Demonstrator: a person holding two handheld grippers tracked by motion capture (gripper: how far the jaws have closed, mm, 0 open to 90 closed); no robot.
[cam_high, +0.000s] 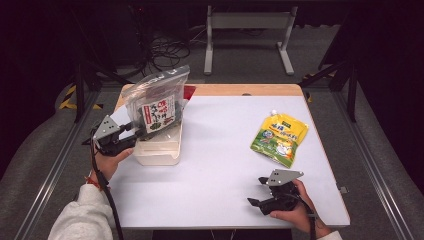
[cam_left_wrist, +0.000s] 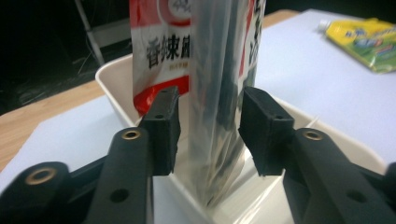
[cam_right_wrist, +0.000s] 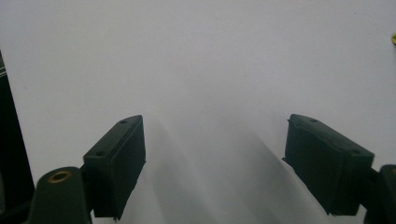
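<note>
Nearest, the right hand-held gripper (cam_high: 259, 191) rests on the white surface (cam_high: 220, 150), jaws wide apart with nothing between them. At the left, the left hand-held gripper (cam_high: 134, 131) has its pads parted around the upright snack bag (cam_high: 159, 102), not pressing it; that bag stands in the cream bin (cam_high: 159, 147). A yellow pouch (cam_high: 280, 138) lies well apart.

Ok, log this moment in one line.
left claw: open, astride snack bag | bag: upright in white bin | right claw: open | yellow pouch: flat on table
</note>
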